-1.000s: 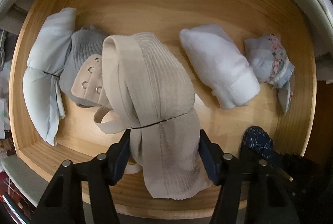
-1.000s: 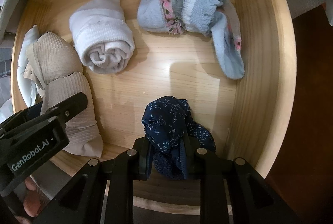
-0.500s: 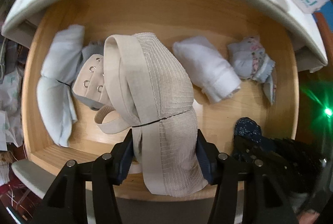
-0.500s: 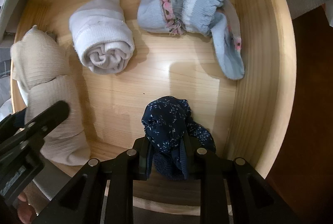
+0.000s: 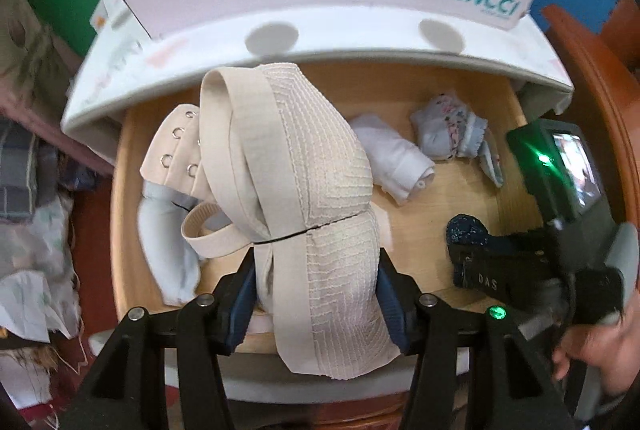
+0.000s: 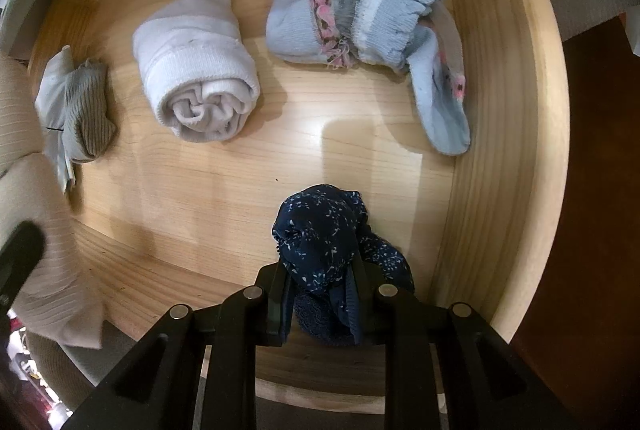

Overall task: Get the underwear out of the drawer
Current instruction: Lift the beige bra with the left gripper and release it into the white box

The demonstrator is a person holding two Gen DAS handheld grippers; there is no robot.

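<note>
Jaws pinch beige bra (image 5: pixel 316 190), navy underwear (image 6: pixel 320 230)

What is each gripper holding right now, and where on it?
The left gripper clamps the folded beige bra across its lower half. The right gripper pinches the bunched navy floral underwear around its lower end.

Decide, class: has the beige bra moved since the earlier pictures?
Yes. The beige bra, clamped in the left gripper, has risen away from the drawer floor.

Pale blue folded cloth (image 5: pixel 168 230): partly hidden behind beige bra (image 5: pixel 320 190).
Person's hand (image 5: pixel 596 354): cut off, lower right edge.
</note>
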